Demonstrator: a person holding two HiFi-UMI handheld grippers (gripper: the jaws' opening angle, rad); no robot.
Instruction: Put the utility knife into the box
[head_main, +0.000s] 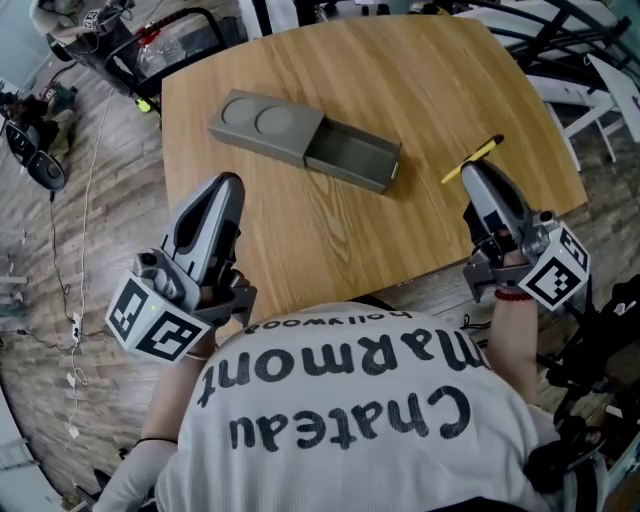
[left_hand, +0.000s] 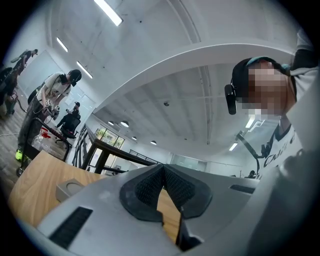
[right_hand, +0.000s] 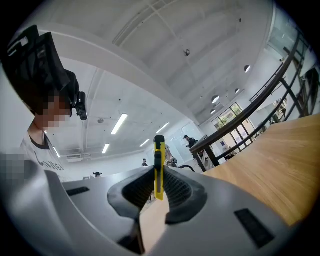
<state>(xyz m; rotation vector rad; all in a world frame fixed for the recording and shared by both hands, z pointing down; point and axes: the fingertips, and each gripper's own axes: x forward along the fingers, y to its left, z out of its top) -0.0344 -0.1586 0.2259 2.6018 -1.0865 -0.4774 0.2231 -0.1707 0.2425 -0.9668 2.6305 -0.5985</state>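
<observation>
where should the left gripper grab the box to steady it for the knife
Take the box by its closed sleeve, the end with two round recesses, jaws across the narrow width. Bring the left gripper in from the near side: that end lies nearest it, and its shut jaws must open first. This likely leaves the open tray free for the knife in the right gripper.

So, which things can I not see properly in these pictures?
- The utility knife: head view, its rear end hidden inside the right tongs; blade too small to tell.
- The box: left gripper view, mostly hidden behind the left tongs; absent from the right gripper view.
</observation>
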